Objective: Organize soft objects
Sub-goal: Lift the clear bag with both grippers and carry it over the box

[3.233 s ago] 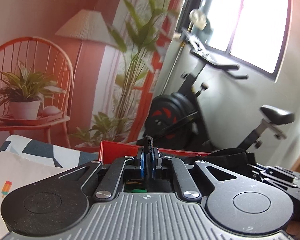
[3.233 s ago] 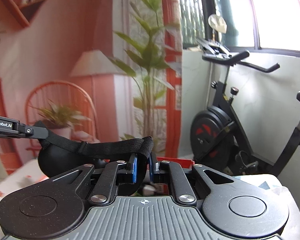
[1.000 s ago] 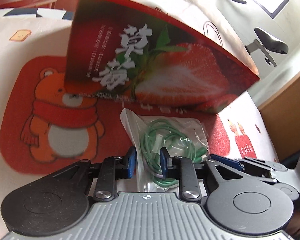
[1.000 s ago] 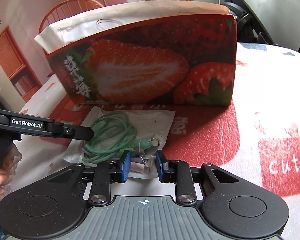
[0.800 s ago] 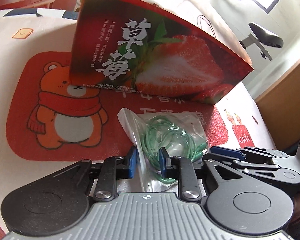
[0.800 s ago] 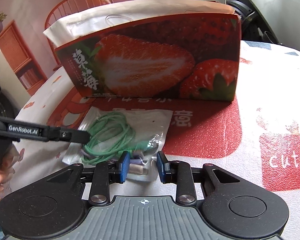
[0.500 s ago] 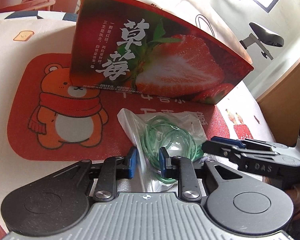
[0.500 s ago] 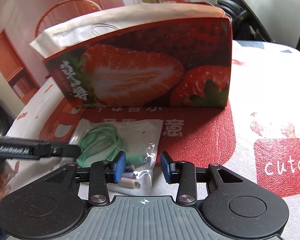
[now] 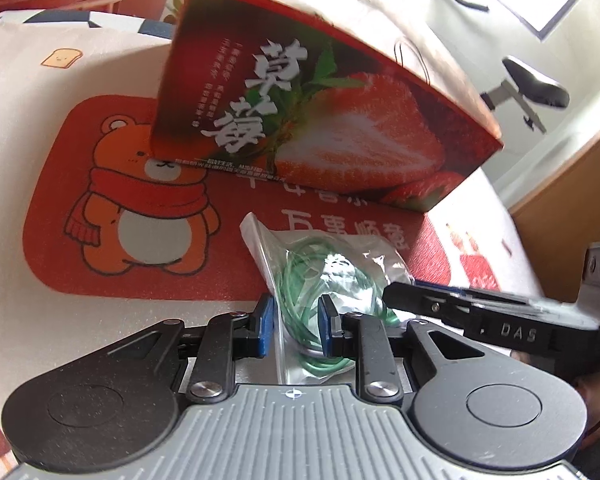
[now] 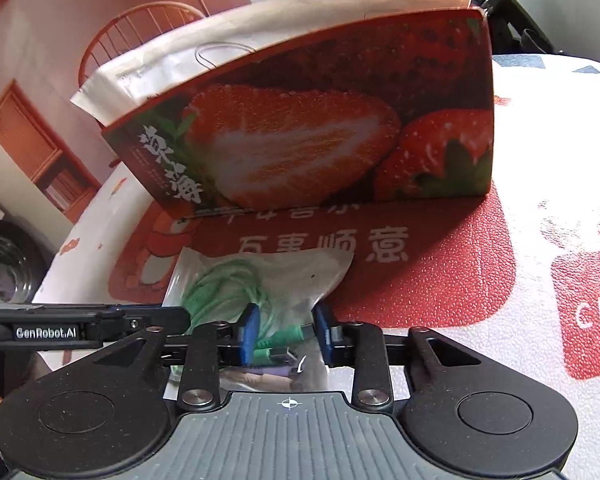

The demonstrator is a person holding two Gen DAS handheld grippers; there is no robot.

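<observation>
Both claws have dropped from pointing at the room, exercise bike and all, to hang over the worktop (image 9: 16, 128), and I now work them on either side of one clear plastic bag (image 9: 342, 250).

My left claw (image 9: 296, 326) straddles the bag's near edge, blue pads standing apart with the plastic and a loop of cable between them; I cannot tell whether they press on it. My right claw (image 10: 286, 332) is closing, the bag's lower corner and its plugs between the pads, though I cannot say that they have met the plastic.

Inside the bag lies a coiled mint-green cable (image 10: 224, 288), its strands looped loosely, with pale green connectors (image 10: 278, 340) and a purple one gathered at the corner nearest my right claw. The bag is crinkled, glossy and rumpled, and rests flat on a red mat (image 10: 440, 272) printed with an orange bear in a scarf and white lettering.

Just behind the bag stands a tall red strawberry box (image 9: 340, 120), a white paper bag (image 10: 260, 36) rising out of its top.
</observation>
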